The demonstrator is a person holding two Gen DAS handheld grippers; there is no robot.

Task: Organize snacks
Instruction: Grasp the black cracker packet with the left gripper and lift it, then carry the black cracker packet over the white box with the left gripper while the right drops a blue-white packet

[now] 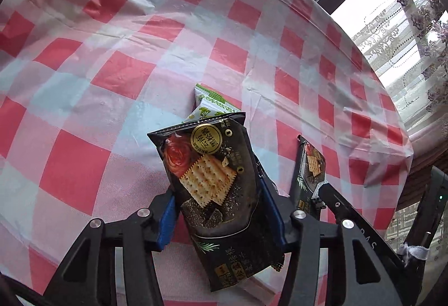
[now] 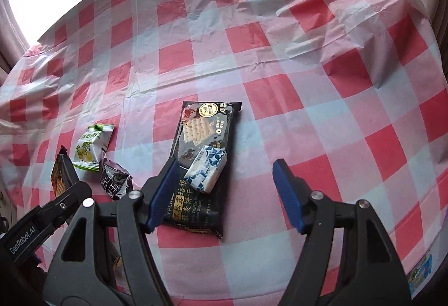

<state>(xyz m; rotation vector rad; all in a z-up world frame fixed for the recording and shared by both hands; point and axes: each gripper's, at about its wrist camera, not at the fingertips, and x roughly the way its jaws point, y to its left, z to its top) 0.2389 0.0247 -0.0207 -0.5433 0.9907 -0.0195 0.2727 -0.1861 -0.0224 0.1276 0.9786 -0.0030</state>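
My left gripper (image 1: 217, 194) is shut on a black cracker packet (image 1: 215, 183) and holds it above the checked tablecloth (image 1: 84, 82). A green-and-white snack packet (image 1: 208, 104) lies just beyond it. A second black cracker packet (image 2: 200, 163) lies flat on the cloth in the right wrist view, with a small blue-and-white wrapped snack (image 2: 207, 171) on top of it. My right gripper (image 2: 226, 194) is open and empty, its left finger beside that packet. The same green-and-white packet (image 2: 91, 146) and a dark purple packet (image 2: 116, 180) lie to the left.
The left gripper (image 2: 60, 188) with its packet shows at the left edge of the right wrist view. The table's far edge meets a window and lace curtain (image 1: 406, 34). A colourful wrapper (image 2: 420, 272) lies off the table's right edge. Wrinkled cloth rises at far right (image 2: 308, 12).
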